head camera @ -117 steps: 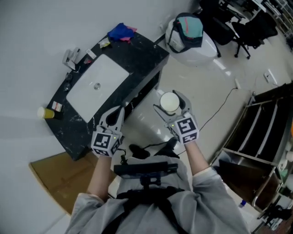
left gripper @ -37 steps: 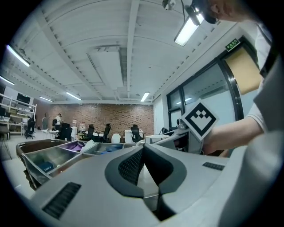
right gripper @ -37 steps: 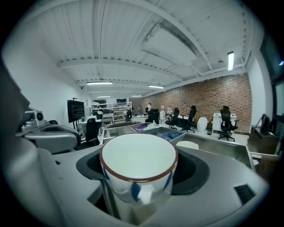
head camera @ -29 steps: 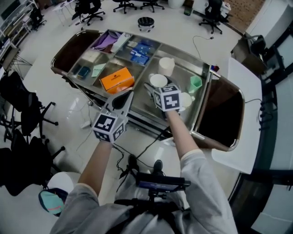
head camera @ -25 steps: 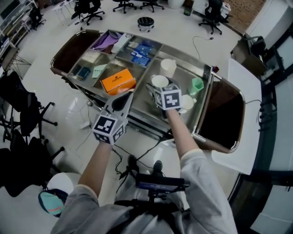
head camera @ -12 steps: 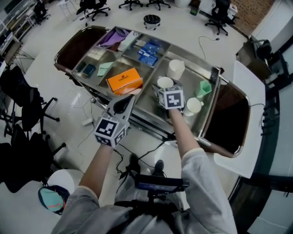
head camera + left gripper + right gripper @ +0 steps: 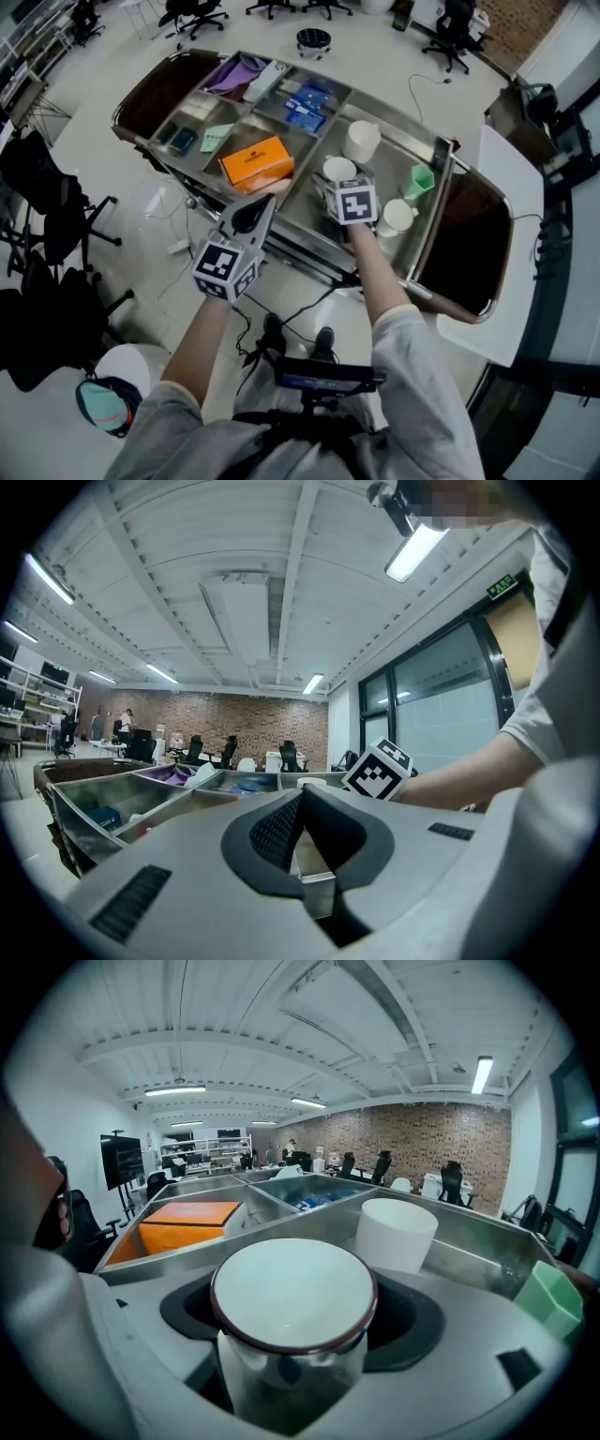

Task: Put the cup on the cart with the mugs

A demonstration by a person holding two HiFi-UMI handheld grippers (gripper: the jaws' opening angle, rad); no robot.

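Open office floor; a steel cart (image 7: 424, 217) with divided compartments stands on it. The white, dark-rimmed cup (image 7: 292, 1293) is clamped between the jaws of my right gripper (image 7: 341, 186), within the cart's right-hand compartment — whether it touches the bottom I cannot tell. A white mug (image 7: 362, 142) stands just beyond; a green cup (image 7: 419, 181) and second white mug (image 7: 395, 217) lie to its right. An orange box (image 7: 256, 160) occupies the adjoining compartment. My left gripper (image 7: 298, 808) hangs at the cart's near edge — jaws together, empty.

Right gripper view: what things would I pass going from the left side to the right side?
orange box → dark-rimmed cup → plain white mug → green cup
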